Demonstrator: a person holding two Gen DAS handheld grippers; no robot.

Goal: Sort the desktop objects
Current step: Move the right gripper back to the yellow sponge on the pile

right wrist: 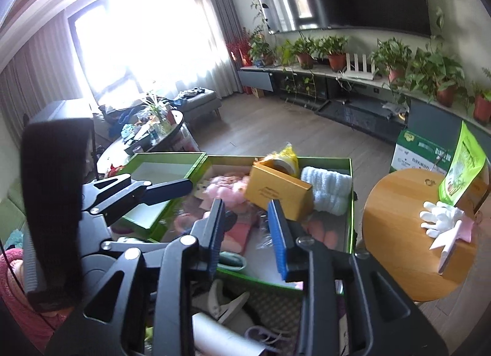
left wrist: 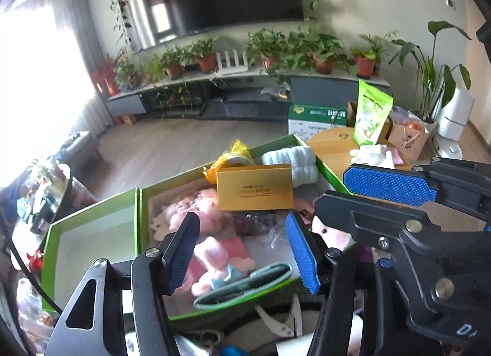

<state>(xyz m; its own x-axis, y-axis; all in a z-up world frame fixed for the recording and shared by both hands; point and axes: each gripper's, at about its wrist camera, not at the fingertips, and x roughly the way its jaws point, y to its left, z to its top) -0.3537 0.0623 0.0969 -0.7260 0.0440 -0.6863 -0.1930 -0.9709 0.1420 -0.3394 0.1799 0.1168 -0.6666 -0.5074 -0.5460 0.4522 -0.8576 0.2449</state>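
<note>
An open green box point(left wrist: 144, 202) holds a gold carton point(left wrist: 254, 187), a rolled pale towel point(left wrist: 294, 162), a yellow-wrapped tape roll point(left wrist: 233, 155), a pink plush toy point(left wrist: 211, 233) and a teal pouch point(left wrist: 245, 285). Its lid point(left wrist: 92, 233) lies open to the left. My left gripper point(left wrist: 242, 253) hovers over the box's near part, open, with nothing pinched between the pads. My right gripper point(right wrist: 247, 236) hangs above the same box point(right wrist: 349, 202) near the gold carton point(right wrist: 276, 193), its pads a small gap apart and empty. Each gripper shows in the other's view: the right gripper point(left wrist: 368, 199), the left gripper point(right wrist: 153, 218).
A round wooden table point(right wrist: 399, 218) to the right carries a green pouch point(right wrist: 460, 169), a white glove point(right wrist: 438, 221) and a phone-like slab. Below the box lie a white clip point(left wrist: 282, 322) and scissors. A glass coffee table point(right wrist: 144, 138) stands at the left. A printed carton point(left wrist: 316, 120) sits on the floor.
</note>
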